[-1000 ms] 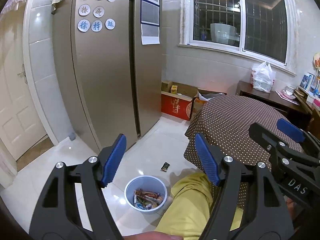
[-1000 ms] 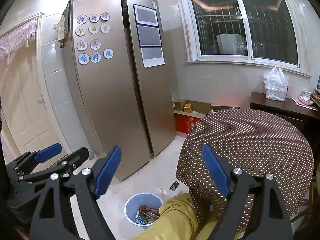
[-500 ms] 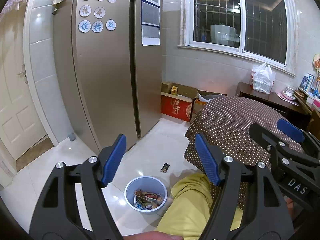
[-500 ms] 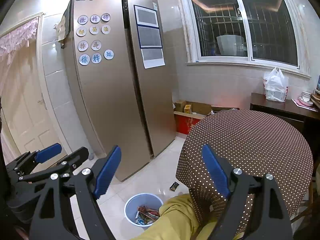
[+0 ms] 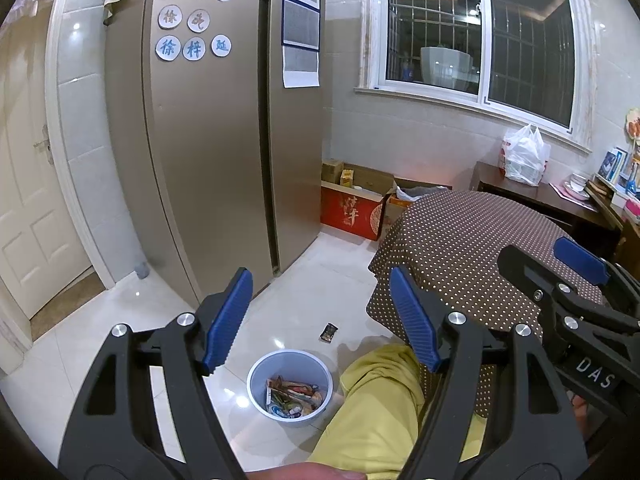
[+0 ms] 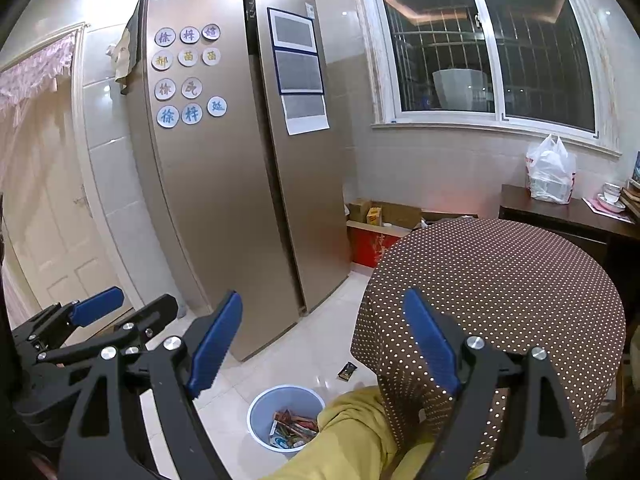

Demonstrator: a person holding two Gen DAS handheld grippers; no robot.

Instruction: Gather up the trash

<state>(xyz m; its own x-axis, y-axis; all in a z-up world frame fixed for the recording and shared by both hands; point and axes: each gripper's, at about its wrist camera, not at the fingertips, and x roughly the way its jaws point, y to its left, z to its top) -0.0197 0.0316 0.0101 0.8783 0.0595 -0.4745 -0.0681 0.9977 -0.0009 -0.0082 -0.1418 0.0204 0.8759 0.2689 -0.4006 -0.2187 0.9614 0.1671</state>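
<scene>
A pale blue waste bin (image 5: 290, 388) (image 6: 286, 416) stands on the white tiled floor, holding several snack wrappers. One dark wrapper (image 5: 328, 333) (image 6: 347, 371) lies on the floor beyond it, near the tablecloth's hem. My left gripper (image 5: 322, 318) is held high above the bin, open, with nothing between its blue pads. My right gripper (image 6: 324, 340) hangs open and empty too, above the floor and table edge. Each gripper shows at the side of the other's view.
A round table with a brown dotted cloth (image 5: 472, 240) (image 6: 500, 280) stands at right. A person's yellow-clad knee (image 5: 380, 400) sits beside the bin. A tall fridge (image 5: 224, 140) stands at left, with cardboard boxes (image 5: 352, 204) under the window and a dark sideboard (image 6: 568, 216) with a plastic bag.
</scene>
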